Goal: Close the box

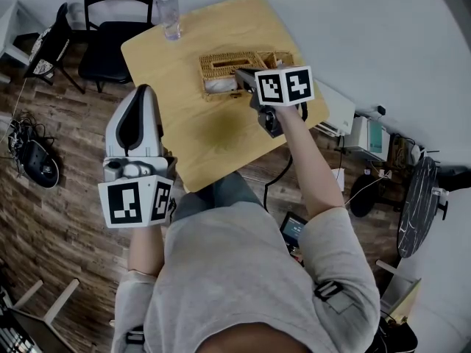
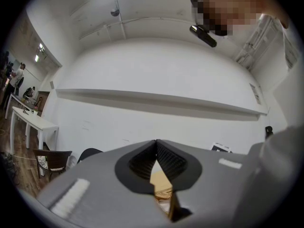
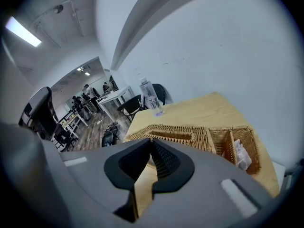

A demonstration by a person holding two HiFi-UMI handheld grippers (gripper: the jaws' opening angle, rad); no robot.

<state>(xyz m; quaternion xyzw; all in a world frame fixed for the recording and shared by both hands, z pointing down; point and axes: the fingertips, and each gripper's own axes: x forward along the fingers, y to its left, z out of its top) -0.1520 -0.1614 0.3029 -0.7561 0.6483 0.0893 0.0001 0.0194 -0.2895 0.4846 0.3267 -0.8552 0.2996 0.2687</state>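
Observation:
A woven wicker box (image 1: 234,65) stands on the far side of the yellow wooden table (image 1: 213,138). In the right gripper view its slotted lid (image 3: 175,136) lies flat over the left part, and an open side compartment (image 3: 240,151) holds white packets. My right gripper (image 1: 244,77) is shut and empty, its tip just at the box's near edge; its jaws (image 3: 151,141) meet at the tip. My left gripper (image 1: 140,93) hangs shut and empty over the table's left edge, away from the box. A sliver of the wicker box (image 2: 164,194) shows between its closed jaws (image 2: 156,141).
A clear water bottle (image 1: 169,15) stands at the table's far left corner, with a black chair (image 1: 114,31) behind it. White boxes and cables (image 1: 346,116) lie on the floor to the right. The person's body fills the near side.

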